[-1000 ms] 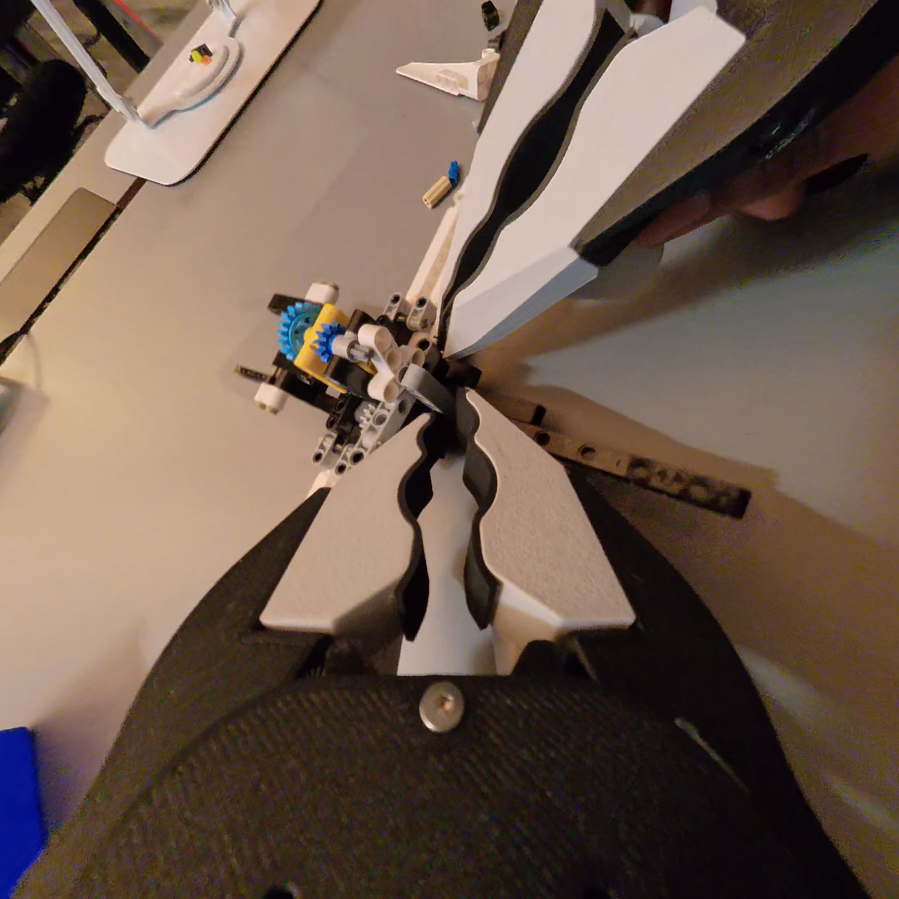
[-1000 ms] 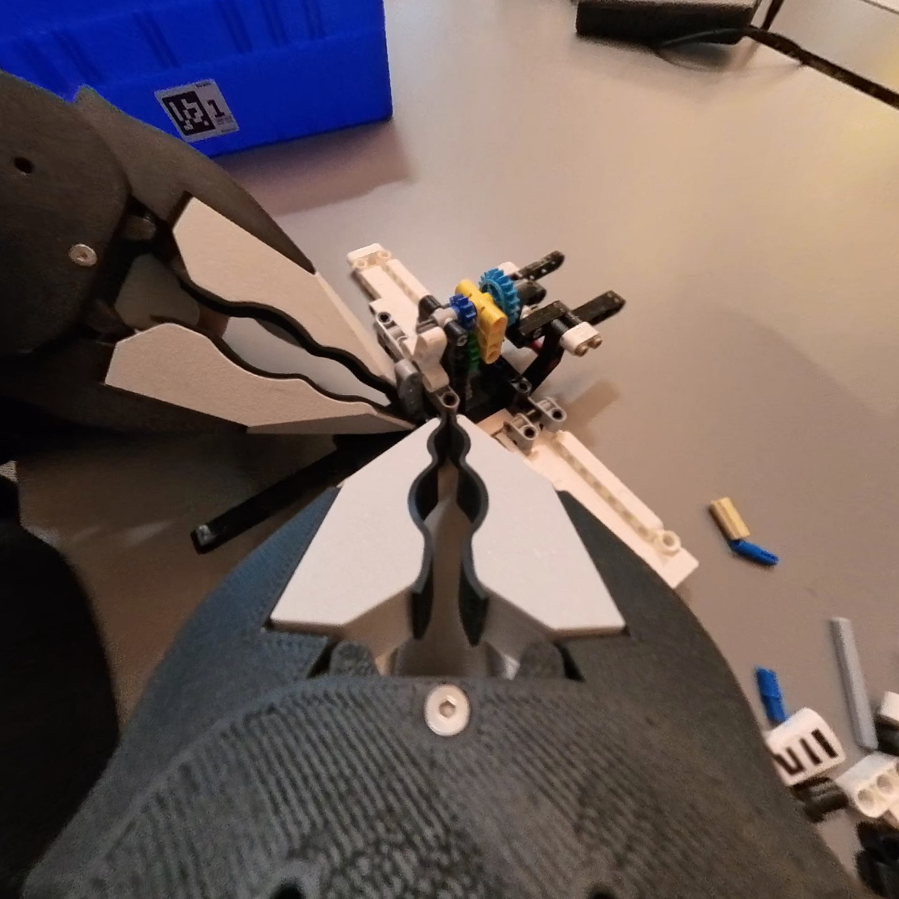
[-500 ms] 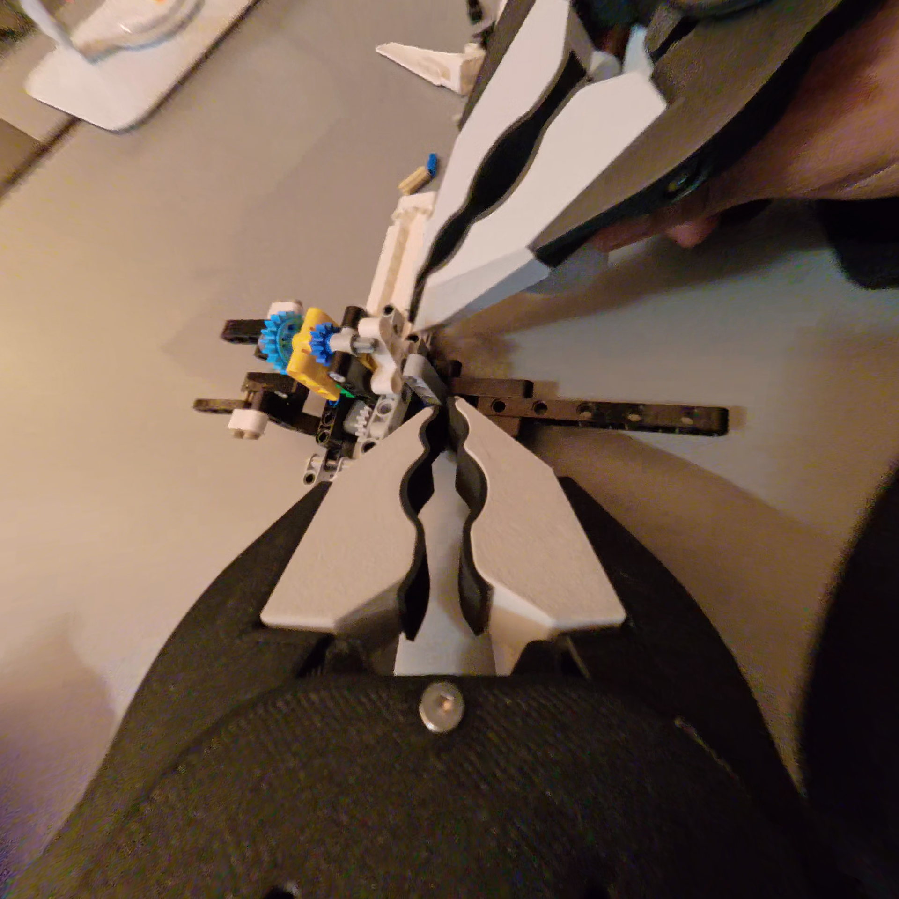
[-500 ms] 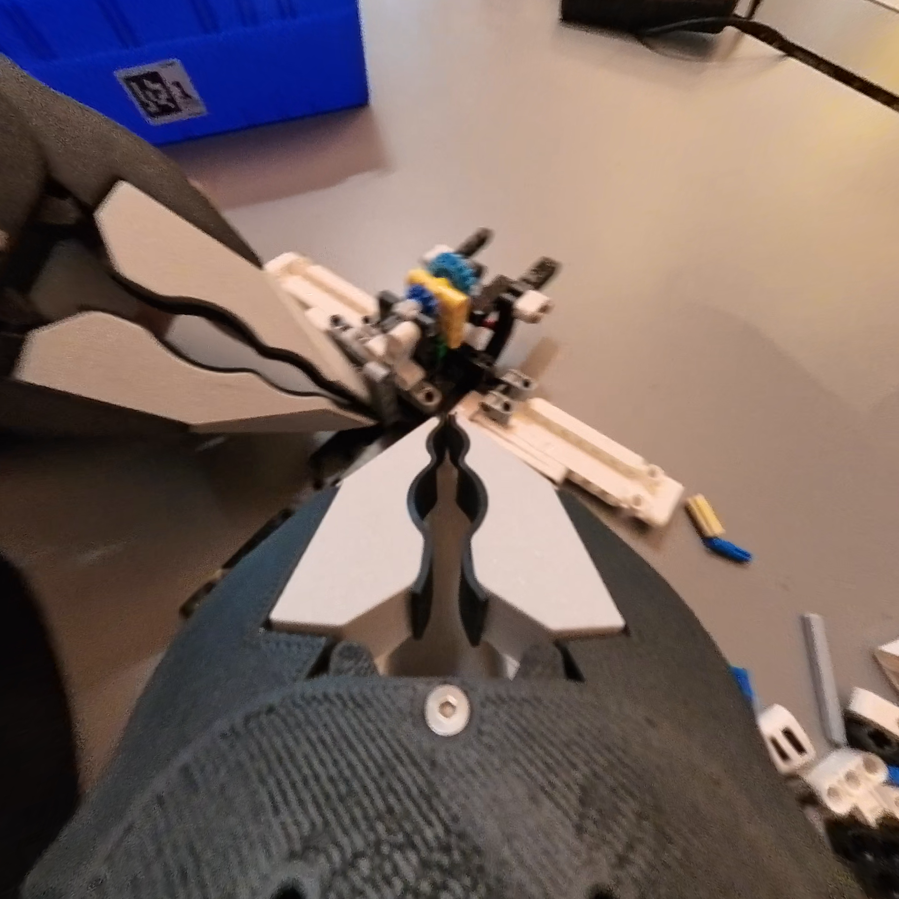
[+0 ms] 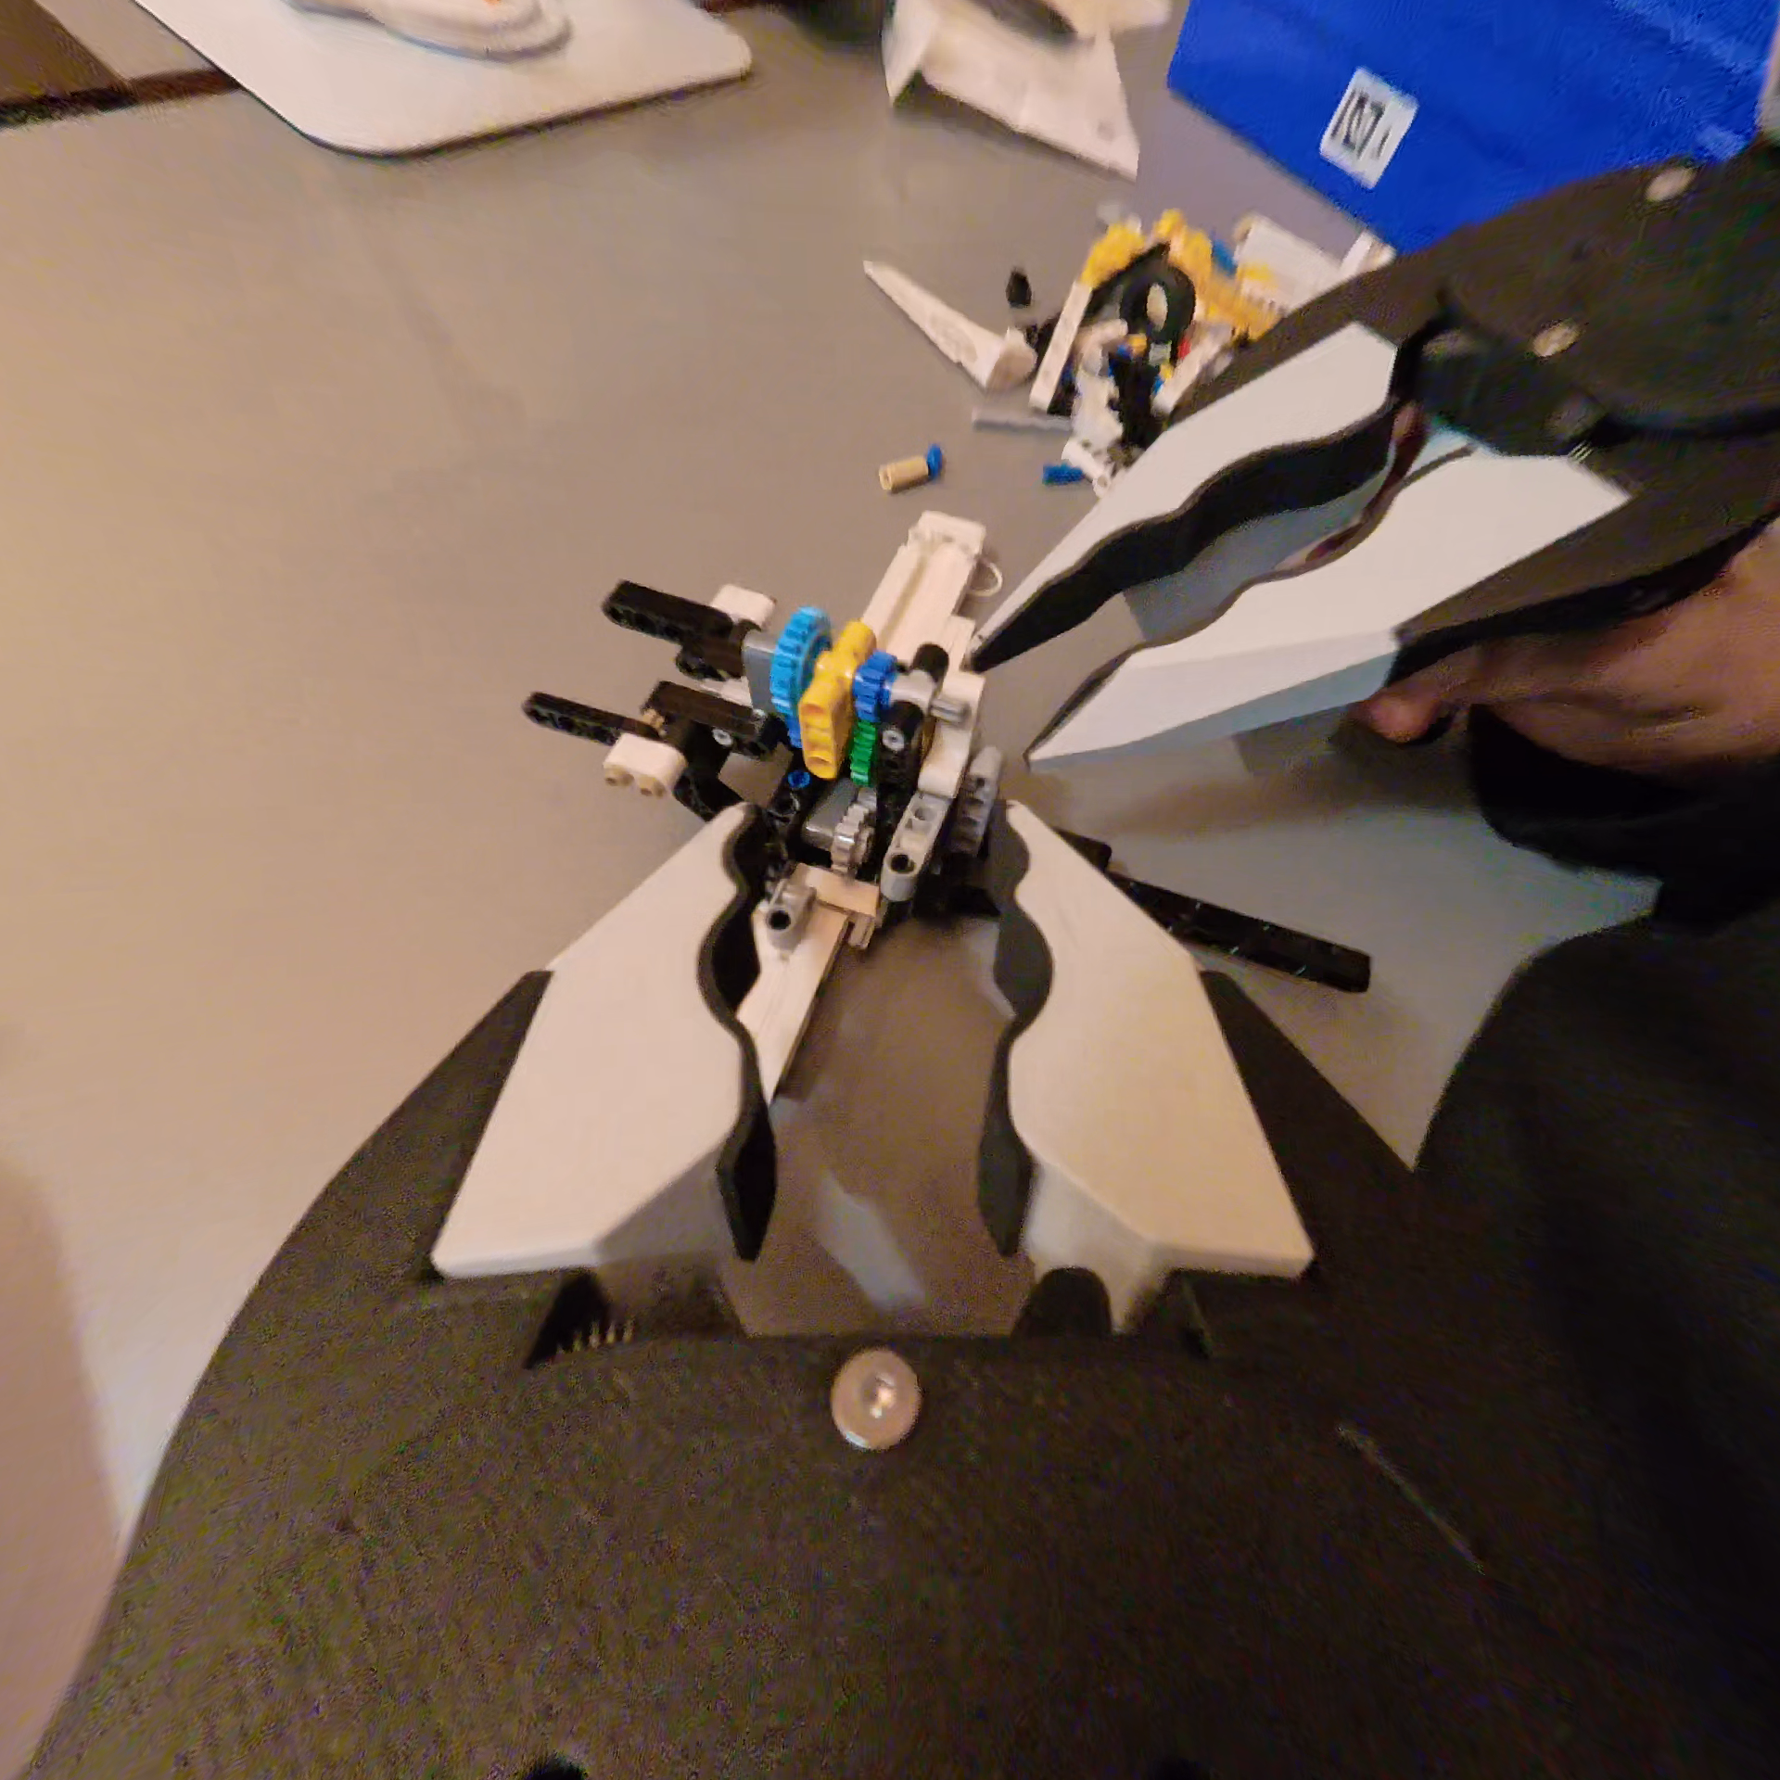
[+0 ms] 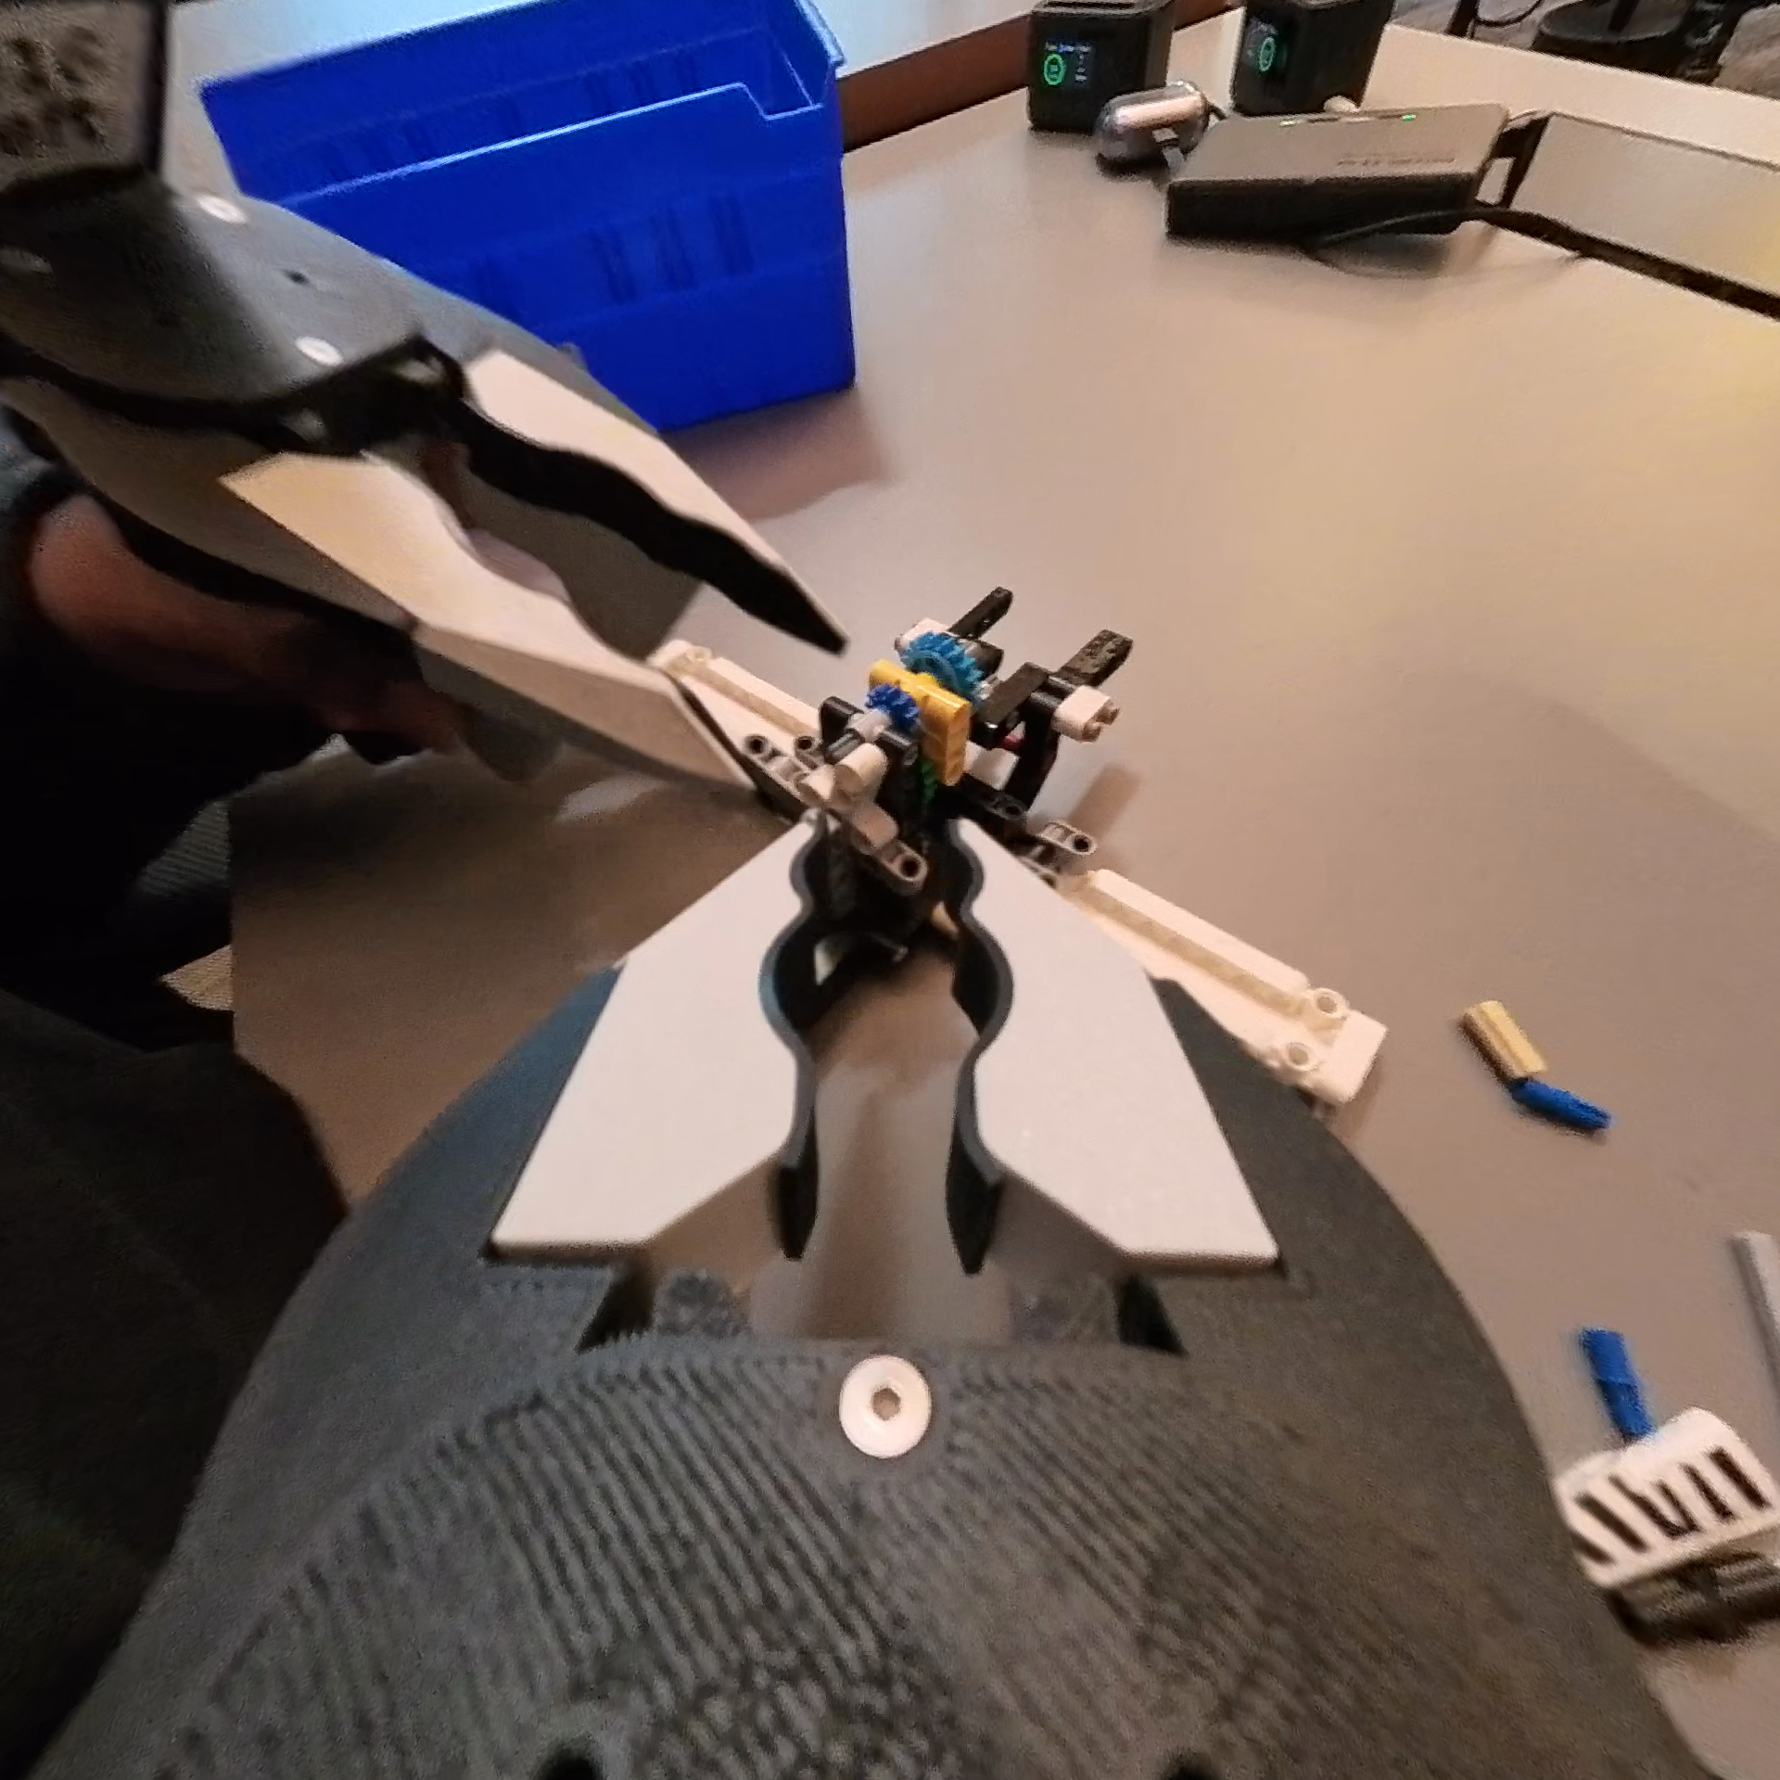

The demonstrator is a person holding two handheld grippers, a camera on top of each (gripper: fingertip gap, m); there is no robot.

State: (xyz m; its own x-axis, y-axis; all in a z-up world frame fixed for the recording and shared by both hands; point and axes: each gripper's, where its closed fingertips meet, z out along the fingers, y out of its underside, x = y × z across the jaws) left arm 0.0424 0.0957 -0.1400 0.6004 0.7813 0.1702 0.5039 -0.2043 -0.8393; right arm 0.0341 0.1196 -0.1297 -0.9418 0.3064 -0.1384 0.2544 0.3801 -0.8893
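- Left claw (image 5: 872, 828): standing wide open, its fingers flanking the near end of the brick model (image 5: 848, 713) without visibly pressing on it. Holding nothing.
- Right claw (image 6: 886, 838): standing partly open, its tips reaching the model's black lower frame from the other side. In the left wrist view its tips are stopping just beside the model's white side. Holding nothing.
- Brick model: sitting on the grey desk (image 5: 289, 482) between both claws, carrying blue, green and grey gears and a yellow piece. A long white beam (image 6: 1233, 973) is running under it, and a black beam (image 5: 1252, 934) is sticking out sideways.
- Tan pin (image 6: 1503, 1040) and blue pin (image 6: 1560, 1103): lying near the white beam's end.
- White grille piece (image 6: 1666, 1512): lying at the right edge.
- Pile of loose parts (image 5: 1137, 327): lying beyond the model.
- Blue bin (image 6: 578, 193): standing farther back.
- Black chargers (image 6: 1329, 164): sitting at the far edge.
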